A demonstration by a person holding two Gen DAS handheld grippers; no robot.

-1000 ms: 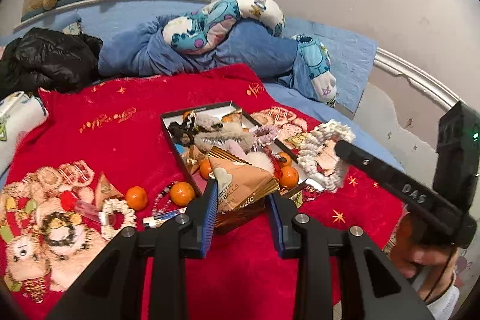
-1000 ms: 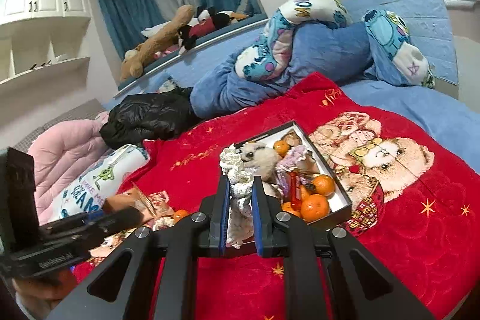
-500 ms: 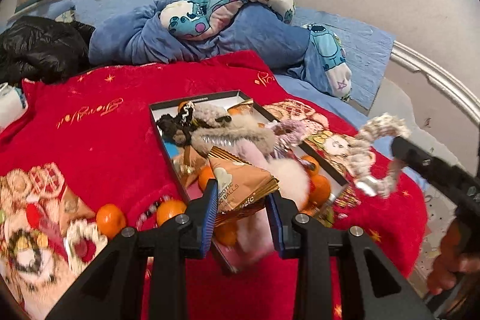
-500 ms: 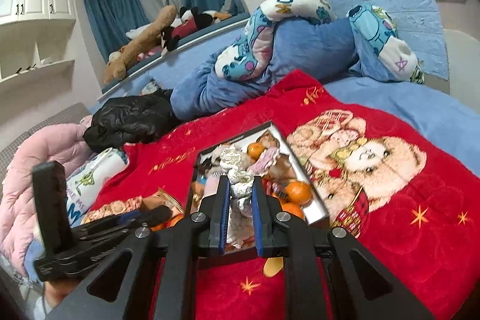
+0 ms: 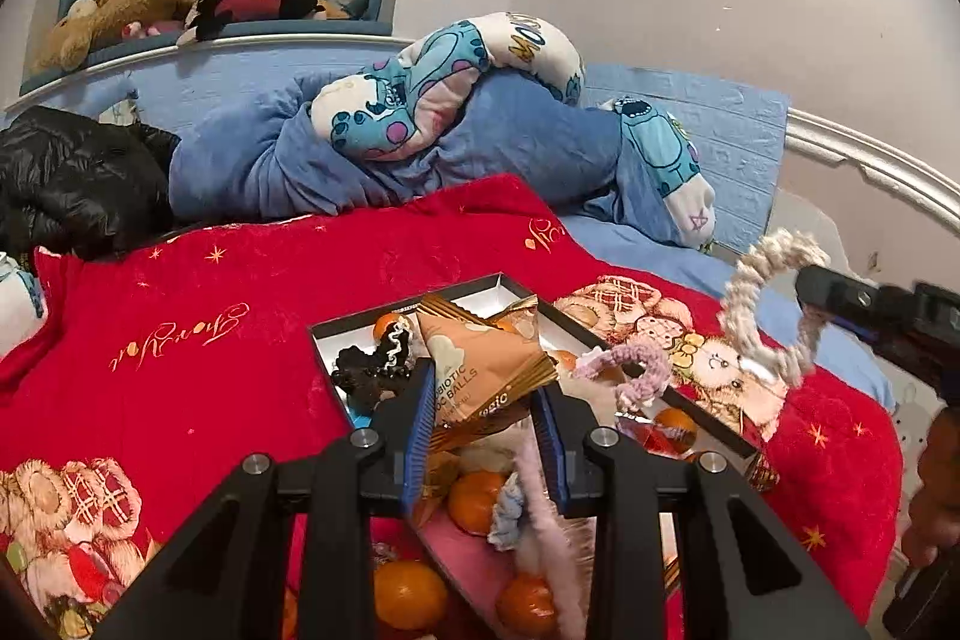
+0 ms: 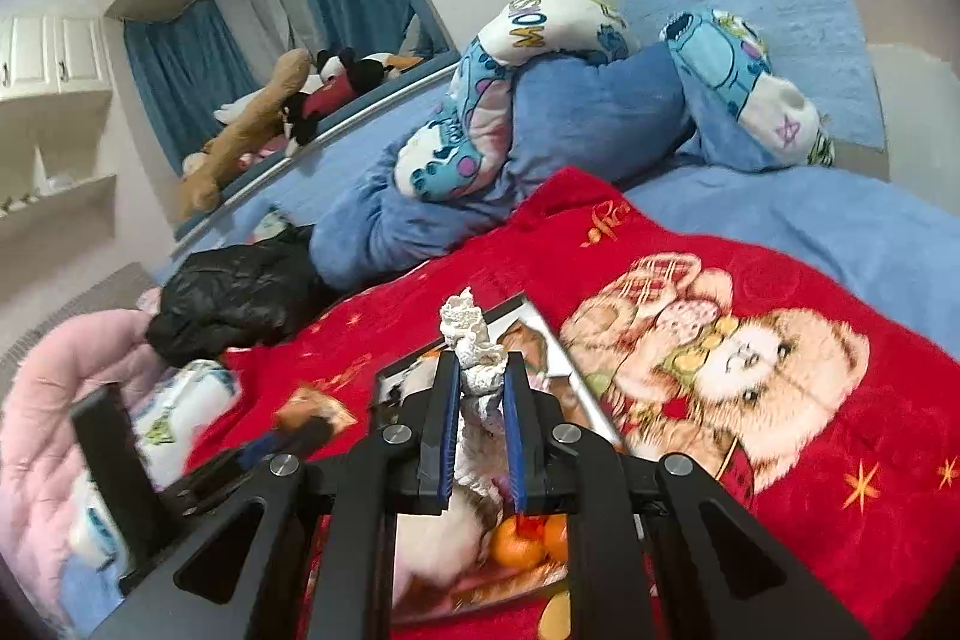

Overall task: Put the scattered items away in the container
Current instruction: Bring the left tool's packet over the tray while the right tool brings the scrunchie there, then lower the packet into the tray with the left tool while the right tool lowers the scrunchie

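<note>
Left wrist view: my left gripper (image 5: 483,415) clamps an orange snack packet (image 5: 480,370) over the shallow box (image 5: 336,334) on the red blanket (image 5: 210,340); farther right, my right gripper (image 6: 477,415) pinches a cream scrunchie (image 6: 474,358) above that box.

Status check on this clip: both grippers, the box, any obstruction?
Left gripper shut on snack packet. Right gripper shut on cream scrunchie. Both over box. Box crowded.

Red bear-print blanket (image 5: 240,316), orange-tan snack packet (image 5: 480,364), cream braided scrunchie (image 6: 474,364), orange tangerines (image 5: 474,502).
</note>
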